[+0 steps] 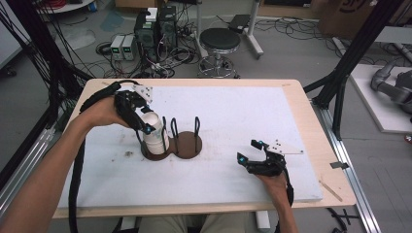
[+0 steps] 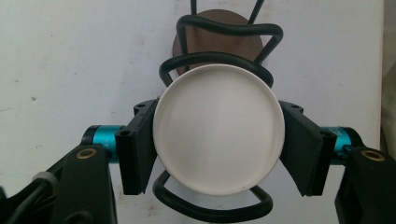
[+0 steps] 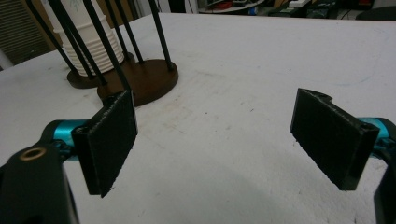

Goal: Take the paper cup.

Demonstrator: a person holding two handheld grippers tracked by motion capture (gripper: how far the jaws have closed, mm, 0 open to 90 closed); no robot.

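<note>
The left gripper [image 1: 144, 121] has its jaws clamped on opposite sides of the top cup in a stack of white paper cups [image 1: 154, 133], upside down, standing inside the left ring of a brown two-bay wire cup holder [image 1: 187, 144] on the white desk [image 1: 233, 111]. The right gripper [image 1: 252, 151] rests well apart near the desk's front right, its jaws wide open with nothing between them.

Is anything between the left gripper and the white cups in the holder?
Nothing visible. The left gripper already has its pads against both sides of the stack of white cups, which sits inside the black wire holder.
</note>
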